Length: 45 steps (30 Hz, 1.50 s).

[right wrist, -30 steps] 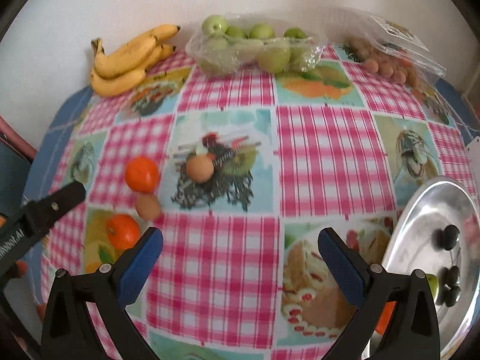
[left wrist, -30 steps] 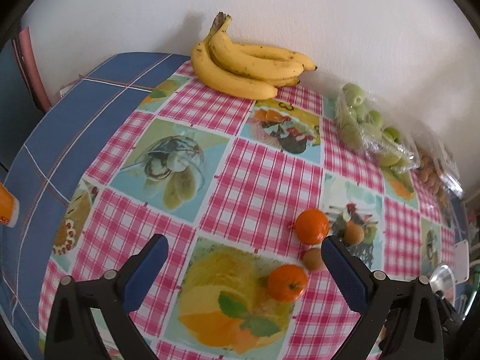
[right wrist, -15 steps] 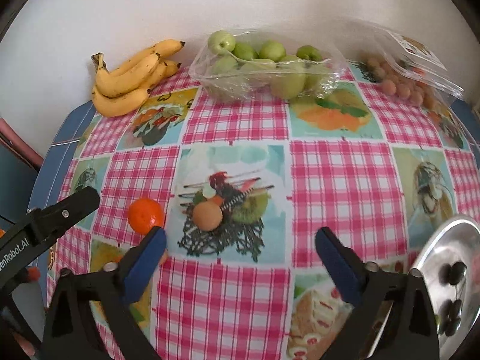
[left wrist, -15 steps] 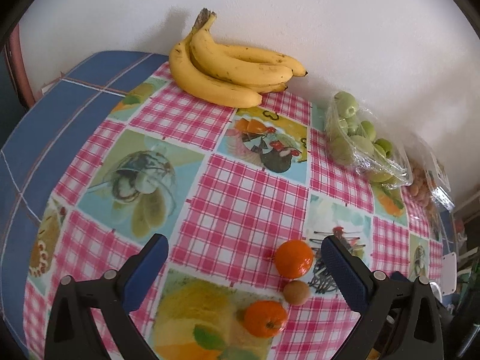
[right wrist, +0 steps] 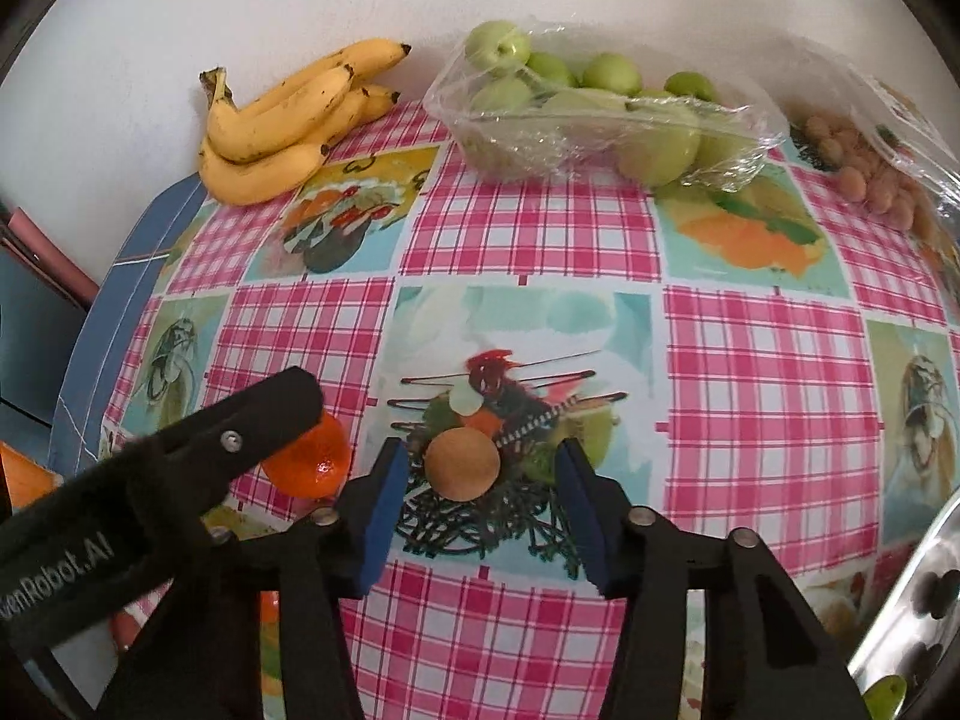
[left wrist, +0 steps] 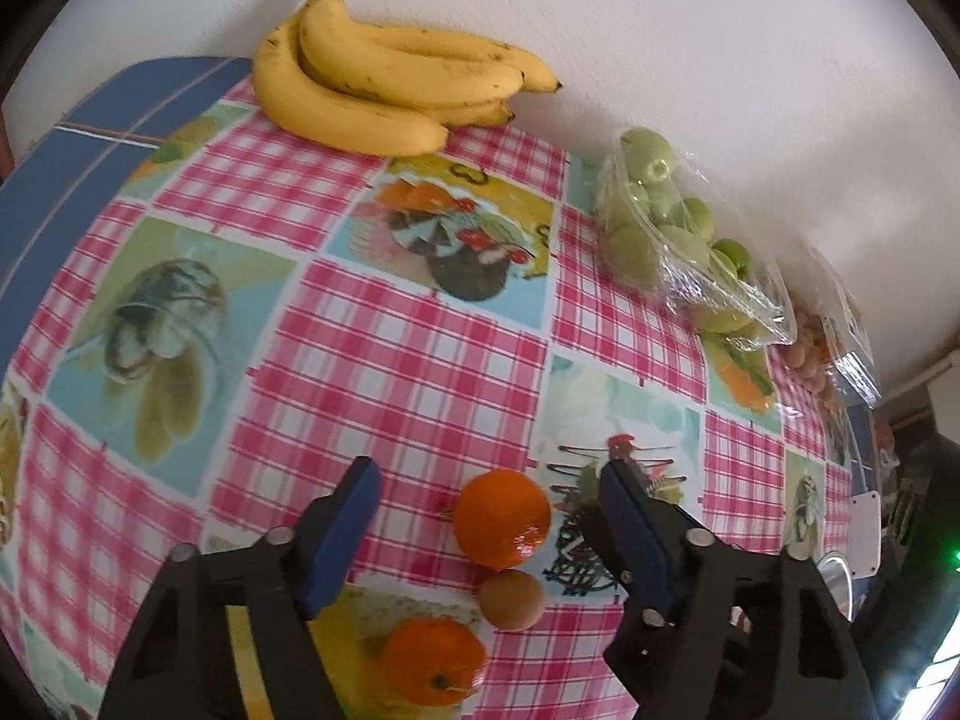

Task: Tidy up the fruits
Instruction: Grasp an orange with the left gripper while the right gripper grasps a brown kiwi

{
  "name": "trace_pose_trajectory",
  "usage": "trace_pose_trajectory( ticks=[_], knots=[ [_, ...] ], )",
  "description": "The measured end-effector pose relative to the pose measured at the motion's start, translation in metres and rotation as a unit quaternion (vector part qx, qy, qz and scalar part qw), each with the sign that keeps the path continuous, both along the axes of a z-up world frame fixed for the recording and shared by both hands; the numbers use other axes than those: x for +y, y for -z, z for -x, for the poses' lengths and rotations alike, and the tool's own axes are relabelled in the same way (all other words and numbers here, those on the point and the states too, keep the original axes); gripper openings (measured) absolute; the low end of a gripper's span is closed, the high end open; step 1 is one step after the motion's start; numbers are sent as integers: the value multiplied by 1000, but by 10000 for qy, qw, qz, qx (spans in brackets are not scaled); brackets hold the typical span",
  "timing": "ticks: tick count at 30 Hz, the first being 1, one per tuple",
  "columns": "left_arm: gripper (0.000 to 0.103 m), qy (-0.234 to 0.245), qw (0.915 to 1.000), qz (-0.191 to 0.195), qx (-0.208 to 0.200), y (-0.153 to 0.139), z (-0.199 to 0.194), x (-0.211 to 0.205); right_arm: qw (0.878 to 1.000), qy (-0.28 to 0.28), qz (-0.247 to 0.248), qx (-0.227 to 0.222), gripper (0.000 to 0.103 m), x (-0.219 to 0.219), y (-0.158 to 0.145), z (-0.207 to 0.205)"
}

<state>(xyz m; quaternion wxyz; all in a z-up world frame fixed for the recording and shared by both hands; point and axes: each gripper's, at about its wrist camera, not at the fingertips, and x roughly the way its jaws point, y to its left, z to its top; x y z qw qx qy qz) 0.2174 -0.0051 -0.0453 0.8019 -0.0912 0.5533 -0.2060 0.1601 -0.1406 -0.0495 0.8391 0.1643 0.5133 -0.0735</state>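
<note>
My left gripper (left wrist: pixel 489 477) is open, its fingers either side of an orange tangerine (left wrist: pixel 501 517) on the checked tablecloth. A small brown fruit (left wrist: pixel 512 599) and a second tangerine (left wrist: pixel 433 660) lie nearer to me. My right gripper (right wrist: pixel 477 450) is open, straddling a round tan fruit (right wrist: pixel 462 464) without touching it. The left gripper's finger (right wrist: pixel 240 420) crosses the right wrist view and partly hides the tangerine (right wrist: pixel 309 462).
A banana bunch (left wrist: pixel 384 90) lies by the back wall, also in the right wrist view (right wrist: pixel 288 120). A plastic bag of green fruit (right wrist: pixel 600 108) and a bag of small brown fruit (right wrist: pixel 870 174) lie beside it. A metal tray (right wrist: pixel 900 612) holds dark fruits at right.
Both grippers moved forward and lower over the table. The left now frames the upper tangerine, the right frames the tan fruit. Both stay open.
</note>
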Motion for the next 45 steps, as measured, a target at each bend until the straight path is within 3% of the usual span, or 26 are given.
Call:
trace_pose_trajectory(
  ticks=[4, 7, 12, 21, 28, 36, 45],
  knots=[
    [68, 72, 9999, 39, 126, 7, 1, -6, 10000, -18, 42, -49, 42, 1, 0, -3],
    [55, 84, 9997, 116, 212, 11, 1, -7, 9999, -50, 75, -50, 28, 2, 1, -5],
    [39, 13, 9997, 55, 234, 14, 1, -5, 9999, -84, 143, -43, 27, 4, 2, -5],
    [38, -73, 9993, 209, 291, 15, 3, 1, 10000, -8, 52, -32, 27, 1, 0, 1],
    [38, -94, 9993, 352, 84, -14, 9, 6, 9998, 90, 78, -182, 27, 1, -23, 13],
    [38, -96, 9996, 192, -164, -49, 23, 9, 9997, 190, 61, -147, 27, 1, -47, 33],
    [38, -91, 9999, -2, -147, -56, 38, 9, 9994, 348, -21, -49, 27, -2, -63, 61]
  ],
)
